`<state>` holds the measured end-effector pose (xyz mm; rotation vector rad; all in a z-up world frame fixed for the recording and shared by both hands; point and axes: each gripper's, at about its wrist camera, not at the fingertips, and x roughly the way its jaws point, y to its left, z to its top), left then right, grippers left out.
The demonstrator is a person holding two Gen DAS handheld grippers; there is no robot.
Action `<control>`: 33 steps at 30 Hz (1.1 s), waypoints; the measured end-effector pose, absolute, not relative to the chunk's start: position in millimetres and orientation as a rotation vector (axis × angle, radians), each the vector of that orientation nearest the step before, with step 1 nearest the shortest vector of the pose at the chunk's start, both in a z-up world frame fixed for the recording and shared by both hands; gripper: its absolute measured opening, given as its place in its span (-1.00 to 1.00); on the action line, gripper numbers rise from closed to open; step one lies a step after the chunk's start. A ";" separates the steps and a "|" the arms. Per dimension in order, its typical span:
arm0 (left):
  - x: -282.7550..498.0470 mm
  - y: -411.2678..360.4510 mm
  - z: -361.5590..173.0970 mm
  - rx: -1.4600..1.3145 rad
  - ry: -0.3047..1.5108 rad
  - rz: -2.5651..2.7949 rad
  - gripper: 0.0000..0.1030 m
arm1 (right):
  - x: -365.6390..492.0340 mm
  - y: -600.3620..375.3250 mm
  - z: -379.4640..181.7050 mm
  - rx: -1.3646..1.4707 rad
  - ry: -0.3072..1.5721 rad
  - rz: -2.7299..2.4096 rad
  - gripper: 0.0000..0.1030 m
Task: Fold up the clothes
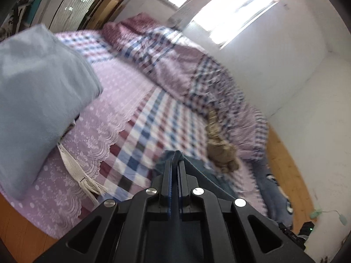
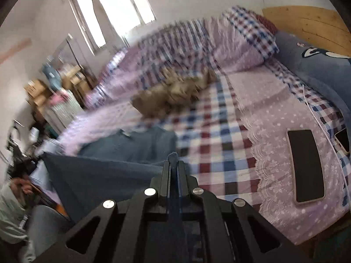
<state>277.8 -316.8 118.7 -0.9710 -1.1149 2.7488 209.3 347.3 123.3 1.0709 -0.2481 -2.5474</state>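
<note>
The left hand-held gripper (image 1: 174,156) has its jaws pressed together on a fold of a dark blue garment (image 1: 198,167), a peak of cloth poking up between the tips; the rest of that cloth falls away to the right of the jaws, over the near edge of the bed (image 1: 140,118). The right hand-held gripper (image 2: 173,159) is likewise clamped on the same blue garment (image 2: 103,173), and here the cloth runs the other way: a taut edge stretches off to the left of the jaws and a slacker bulk lies on the checked sheet just beyond. So the garment hangs between the two grippers, its long axis running from one to the other along the near edge of the bed, with each hand on one end and neither nearer the middle. The next move probably depends on carrying that stretched edge forward over the bed, where open sheet lies ahead of both grippers. The left view alone shows a pale blue-grey cushion (image 1: 37,96) at the left edge of the bed and a white strap (image 1: 76,171) beside it. The right view alone shows the wooden headboard (image 2: 307,26), a large phone (image 2: 306,166) face-up near the right edge with a second phone (image 2: 343,140) beyond it, and a person's sleeve (image 2: 11,210) at the far left. Both show a brown crumpled garment (image 2: 173,92) near the bed's middle, blurred.
</note>
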 end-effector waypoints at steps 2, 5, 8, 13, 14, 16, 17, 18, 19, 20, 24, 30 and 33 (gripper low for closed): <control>255.2 -316.3 100.0 -1.050 -1.108 2.766 -0.95 | 190.6 340.6 107.5 1.137 -0.209 -2.541 -0.94; 227.3 -314.0 77.0 -1.155 -1.077 2.796 -0.95 | 163.7 336.5 85.4 1.225 -0.171 -2.524 -0.94; 204.2 -307.2 58.2 -1.219 -1.017 2.820 -0.95 | 146.9 344.6 77.3 1.312 -0.184 -2.543 -0.88; 183.4 -297.8 35.4 -1.286 -0.956 2.835 -0.95 | 121.3 360.1 83.4 1.346 -0.234 -2.536 -0.35; 180.2 -298.8 31.2 -1.299 -0.964 2.828 -0.95 | 113.8 359.9 85.5 1.351 -0.239 -2.496 -0.31; 174.5 -301.6 24.7 -1.318 -0.994 2.813 -0.95 | 96.7 352.3 84.7 1.385 -0.229 -2.367 -0.30; 172.2 -303.6 23.2 -1.321 -1.017 2.807 -0.95 | 88.2 346.2 80.7 1.414 -0.223 -2.294 -0.31; 169.8 -305.6 21.6 -1.324 -1.039 2.801 -0.93 | 79.1 339.0 75.1 1.452 -0.208 -2.219 -0.31; 168.2 -306.7 21.2 -1.323 -1.052 2.804 -0.89 | 71.1 332.1 68.6 1.492 -0.187 -2.156 -0.31; 167.0 -307.3 21.4 -1.320 -1.061 2.812 -0.87 | 64.8 326.4 62.6 1.526 -0.168 -2.106 -0.31; 162.1 -308.3 23.3 -1.285 -1.089 2.837 -0.71 | 46.6 307.4 41.0 1.637 -0.051 -1.977 -0.39; 156.7 -308.4 22.8 -1.269 -1.115 2.818 -0.70 | 48.6 269.3 23.7 1.700 0.178 -1.854 -0.64; 156.8 -311.7 21.5 -1.259 -1.148 2.805 -0.70 | 50.5 257.3 21.9 1.708 0.295 -1.866 -0.98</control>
